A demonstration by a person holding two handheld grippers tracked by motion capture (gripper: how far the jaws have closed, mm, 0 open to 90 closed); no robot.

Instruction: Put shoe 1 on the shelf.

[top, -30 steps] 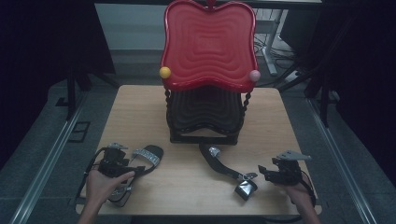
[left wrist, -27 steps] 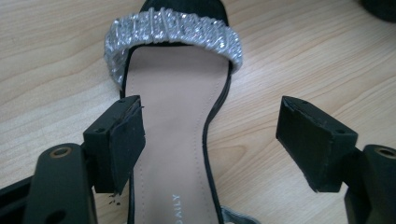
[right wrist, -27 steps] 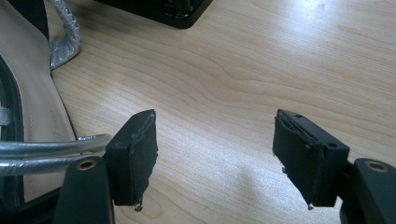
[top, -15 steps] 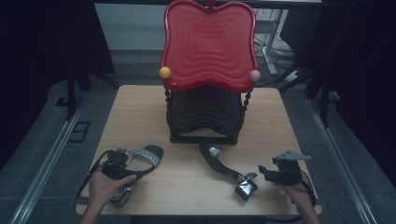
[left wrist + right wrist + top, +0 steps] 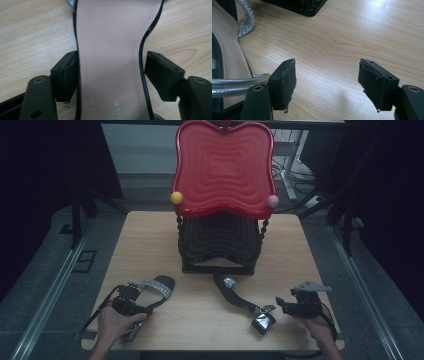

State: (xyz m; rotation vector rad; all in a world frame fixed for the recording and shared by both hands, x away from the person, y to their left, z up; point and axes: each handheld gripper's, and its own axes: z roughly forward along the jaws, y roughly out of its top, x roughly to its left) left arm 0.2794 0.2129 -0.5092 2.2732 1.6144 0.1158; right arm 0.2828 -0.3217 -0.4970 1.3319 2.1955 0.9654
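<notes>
- At a wooden table [image 5: 150,235], a person is working two hand-held grippers around a pair of sandals lying in front of a red-and-black shoe rack [image 5: 222,195]
- The left gripper [image 5: 131,300] is straddling the left sandal [image 5: 152,287] at the table's near-left; its jaws are standing wide on either side of the beige insole [image 5: 110,57], one pad touching the edge, the other just clear, nothing clamped yet
- The right gripper [image 5: 292,306] is hovering just beside the right sandal [image 5: 245,297], jaws gaping over bare wood, holding nothing
- The step in hand appears to be grasping the left sandal; the next move is likely calling for the jaws to close squarely across the sole
</notes>
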